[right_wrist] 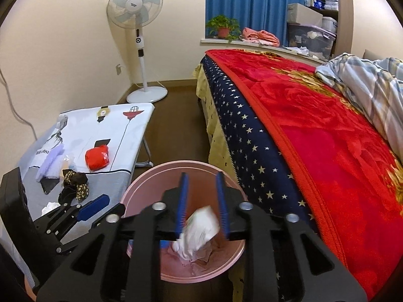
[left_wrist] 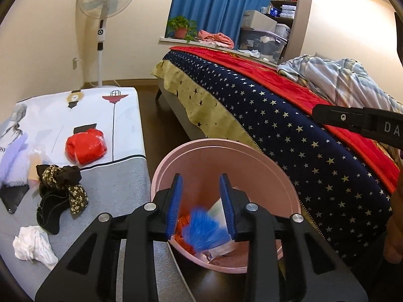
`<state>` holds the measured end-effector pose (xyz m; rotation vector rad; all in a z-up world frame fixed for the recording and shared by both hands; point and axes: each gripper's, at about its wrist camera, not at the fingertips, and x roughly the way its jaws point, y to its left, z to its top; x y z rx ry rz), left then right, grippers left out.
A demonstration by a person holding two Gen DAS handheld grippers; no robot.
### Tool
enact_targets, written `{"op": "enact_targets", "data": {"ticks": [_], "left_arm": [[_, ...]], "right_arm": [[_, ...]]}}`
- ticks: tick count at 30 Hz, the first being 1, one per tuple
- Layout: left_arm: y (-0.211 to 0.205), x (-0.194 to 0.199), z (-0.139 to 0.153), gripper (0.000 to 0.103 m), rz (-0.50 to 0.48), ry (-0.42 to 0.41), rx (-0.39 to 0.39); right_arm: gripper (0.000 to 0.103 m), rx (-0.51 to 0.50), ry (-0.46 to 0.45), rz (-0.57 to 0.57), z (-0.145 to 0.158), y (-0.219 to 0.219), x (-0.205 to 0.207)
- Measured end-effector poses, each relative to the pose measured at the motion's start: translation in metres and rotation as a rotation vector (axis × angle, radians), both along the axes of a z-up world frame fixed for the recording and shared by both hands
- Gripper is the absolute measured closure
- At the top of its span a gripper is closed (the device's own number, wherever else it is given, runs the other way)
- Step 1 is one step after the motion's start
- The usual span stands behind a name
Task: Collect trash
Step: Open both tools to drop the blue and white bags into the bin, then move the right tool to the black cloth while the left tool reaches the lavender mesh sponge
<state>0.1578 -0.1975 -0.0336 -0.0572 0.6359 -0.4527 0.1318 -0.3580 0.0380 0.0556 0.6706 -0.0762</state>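
A pink bin (left_wrist: 254,156) stands on the floor between a low table and a bed. My left gripper (left_wrist: 201,183) hangs open over it. A blurred blue wrapper (left_wrist: 201,231) sits below the blue pads, touching neither, above red and white trash in the bin. My right gripper (right_wrist: 202,181) is also open over the bin (right_wrist: 151,173), with a blurred crumpled white paper (right_wrist: 200,226) loose between and below its jaws. On the table lie a red bag (left_wrist: 85,146) and a crumpled white tissue (left_wrist: 32,246).
The low table (left_wrist: 121,191) at left also holds a black floral cloth (left_wrist: 63,183) and a lavender item (left_wrist: 12,161). A bed (right_wrist: 314,138) with a red blanket fills the right. A standing fan (right_wrist: 138,25) is in the far corner. Dark floor runs between table and bed.
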Motion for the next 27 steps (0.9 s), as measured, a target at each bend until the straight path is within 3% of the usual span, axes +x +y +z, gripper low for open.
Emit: {"op": "enact_targets", "data": {"ticks": [12,27], "left_arm": [[0.018,-0.011,0.013,0.072,0.026,-0.026,0.003],[0.103,-0.031,0.028,0.072,0.195,-0.042,0.004]], "right_arm": [[0.076,0.024,-0.021,0.016,0.002,0.001,-0.003],[0.076,0.052,-0.036,0.11,0.007,0.046,-0.003]]}}
